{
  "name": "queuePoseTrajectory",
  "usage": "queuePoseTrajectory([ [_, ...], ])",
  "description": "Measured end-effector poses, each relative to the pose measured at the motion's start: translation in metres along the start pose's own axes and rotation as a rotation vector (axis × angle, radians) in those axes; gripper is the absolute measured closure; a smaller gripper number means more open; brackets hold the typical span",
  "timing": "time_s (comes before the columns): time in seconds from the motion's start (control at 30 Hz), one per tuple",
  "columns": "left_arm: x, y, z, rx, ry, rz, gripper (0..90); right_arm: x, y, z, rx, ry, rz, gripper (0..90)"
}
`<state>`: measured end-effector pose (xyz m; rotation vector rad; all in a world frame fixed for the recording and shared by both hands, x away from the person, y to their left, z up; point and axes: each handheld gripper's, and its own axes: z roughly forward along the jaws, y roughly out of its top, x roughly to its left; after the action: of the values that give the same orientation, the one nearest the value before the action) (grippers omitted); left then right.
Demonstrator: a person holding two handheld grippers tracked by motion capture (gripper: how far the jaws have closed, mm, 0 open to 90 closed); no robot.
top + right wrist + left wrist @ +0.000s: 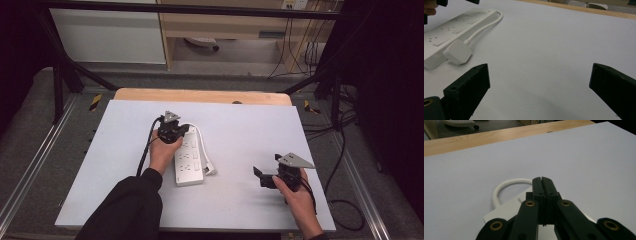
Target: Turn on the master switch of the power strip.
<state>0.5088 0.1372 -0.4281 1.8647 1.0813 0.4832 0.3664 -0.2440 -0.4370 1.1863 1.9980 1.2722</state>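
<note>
Power strip (188,161) is lying white and flat near the middle of the counter (120,165), its long side running away from me, with its cord (202,142) looping out from the far end and curling back along the right side to the plug (210,170), which is resting on the counter just beside the strip's near end. I am holding my left gripper (176,131) over the far end of the strip, its fingers (541,190) pressed together with nothing between them; in the left gripper view their closed tips are pointing down at the strip's far end, by the cord's loop. Whether the tips are touching the strip or hovering just above it, I cannot tell. My right gripper (261,176) is waiting well apart to the right, fingers (467,87) spread wide and empty, aimed back toward the plug.

I am judging this as the steadying step: the left hand is pinning or about to pin the strip while the right one gets ready. The next move calls for bringing the right gripper in low toward the plug, lining the open fingers on its two flat sides, and closing without dragging the cord or shifting the strip.
</note>
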Motion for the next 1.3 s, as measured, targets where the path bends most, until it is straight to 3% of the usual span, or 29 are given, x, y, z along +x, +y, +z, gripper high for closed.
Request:
queuePoseTrajectory([
  [0.3, 0.003, -0.003, 0.007, 0.015, 0.003, -0.025, 90.0, 0.0, 0.0, 0.001, 0.002, 0.003, -0.001, 3.3],
  [1.3, -0.002, -0.001, 0.019, 0.042, 0.009, -0.008, 90.0, -0.001, 0.0, -0.001, 0.001, 0.009, 0.004, 3.3],
])
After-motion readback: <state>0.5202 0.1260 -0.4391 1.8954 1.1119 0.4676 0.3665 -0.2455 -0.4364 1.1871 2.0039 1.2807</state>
